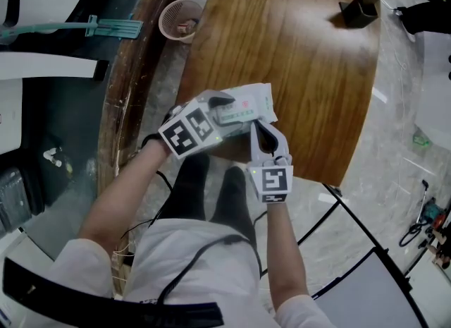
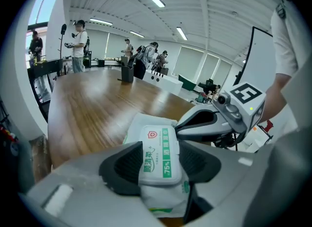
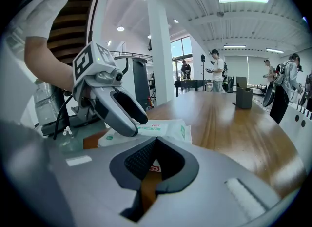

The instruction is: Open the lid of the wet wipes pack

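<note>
The right tongs (image 3: 154, 145) pinched the lid (image 3: 152, 168) at its edge. The left tongs (image 2: 159, 162) clamped the wet wipes pack (image 2: 139, 126) across its width, lid up, long axis running straight out from them, above the desk (image 2: 92, 109)'s near edge.

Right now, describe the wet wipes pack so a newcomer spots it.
At the long wooden table's edge nearest the person, the left gripper clamps the wet wipes pack. Unlike the pink basket and the dark box, it is soft and white, with a green-printed lid.
</note>
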